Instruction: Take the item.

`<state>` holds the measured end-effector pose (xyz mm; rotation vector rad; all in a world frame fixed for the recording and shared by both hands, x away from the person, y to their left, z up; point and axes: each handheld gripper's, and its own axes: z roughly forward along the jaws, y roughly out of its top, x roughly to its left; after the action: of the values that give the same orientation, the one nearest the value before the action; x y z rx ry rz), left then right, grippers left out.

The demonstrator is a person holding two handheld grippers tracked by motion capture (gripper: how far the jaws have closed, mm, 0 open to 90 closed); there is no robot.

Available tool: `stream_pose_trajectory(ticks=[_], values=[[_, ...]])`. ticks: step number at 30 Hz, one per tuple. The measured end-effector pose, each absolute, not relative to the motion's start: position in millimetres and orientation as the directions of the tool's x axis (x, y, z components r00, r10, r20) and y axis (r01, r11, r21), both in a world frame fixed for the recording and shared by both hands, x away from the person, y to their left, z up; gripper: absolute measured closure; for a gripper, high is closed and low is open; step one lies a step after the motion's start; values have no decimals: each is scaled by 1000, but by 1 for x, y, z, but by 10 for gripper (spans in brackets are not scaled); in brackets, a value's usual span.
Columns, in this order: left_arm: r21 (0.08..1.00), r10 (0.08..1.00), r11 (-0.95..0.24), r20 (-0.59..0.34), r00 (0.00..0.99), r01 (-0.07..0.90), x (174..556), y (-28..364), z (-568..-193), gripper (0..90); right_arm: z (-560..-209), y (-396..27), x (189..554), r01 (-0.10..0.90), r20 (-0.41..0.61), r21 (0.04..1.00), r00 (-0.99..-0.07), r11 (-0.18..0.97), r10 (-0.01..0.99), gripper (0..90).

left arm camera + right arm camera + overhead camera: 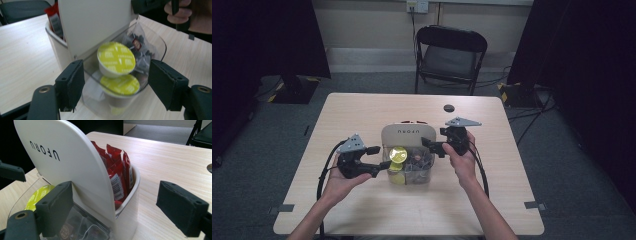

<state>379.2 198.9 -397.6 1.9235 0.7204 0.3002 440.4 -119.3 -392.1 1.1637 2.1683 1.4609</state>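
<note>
A white organizer (407, 132) stands mid-table with a tall rounded divider panel (75, 167). Its clear front bin (160, 42) holds two yellow-lidded capsules, one (116, 58) resting tilted on the other (120, 85), beside dark tea bags (140, 47). Red packets (120, 172) fill the back compartment. My left gripper (381, 160) (116, 87) faces the clear bin from the left with its pads apart and nothing pressed between them. My right gripper (432, 146) (117, 207) stands open at the organizer's right side; one pad is by the divider, the other clear of the wall.
A round cable hole (448, 108) sits in the tabletop behind the organizer. A black folding chair (451, 55) stands beyond the far edge. Bare wood lies on both sides of the organizer and in front of it.
</note>
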Motion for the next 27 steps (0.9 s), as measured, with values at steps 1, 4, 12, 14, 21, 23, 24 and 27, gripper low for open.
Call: stream_pose_trajectory(ticks=[1, 4, 12, 14, 21, 23, 24, 27], values=[[889, 602, -294, -112, 790, 350, 381, 197, -396, 301, -392, -119, 440, 464, 199, 871, -636, 163, 745, 132], [890, 603, -300, -102, 791, 343, 387, 190, -392, 299, -393, -119, 441, 465, 201, 870, -638, 164, 743, 132], [880, 575, -327, -103, 811, 344, 398, 172, -394, 317, -393, -118, 441, 464, 199, 870, -641, 168, 741, 133], [875, 580, -340, -94, 810, 345, 397, 170, -397, 312, -393, -118, 441, 465, 199, 869, -640, 168, 742, 135], [868, 586, -351, -88, 806, 350, 396, 170, -405, 310, -394, -118, 441, 468, 202, 868, -640, 167, 741, 132], [863, 579, -357, -95, 810, 357, 396, 167, -408, 310, -394, -118, 441, 468, 202, 868, -641, 168, 741, 132], [862, 580, -365, -84, 810, 351, 396, 166, -409, 308, -394, -119, 441, 469, 203, 867, -641, 167, 740, 132], [860, 581, -368, -85, 810, 354, 396, 163, -412, 315, -394, -118, 441, 467, 200, 868, -640, 170, 742, 134]])
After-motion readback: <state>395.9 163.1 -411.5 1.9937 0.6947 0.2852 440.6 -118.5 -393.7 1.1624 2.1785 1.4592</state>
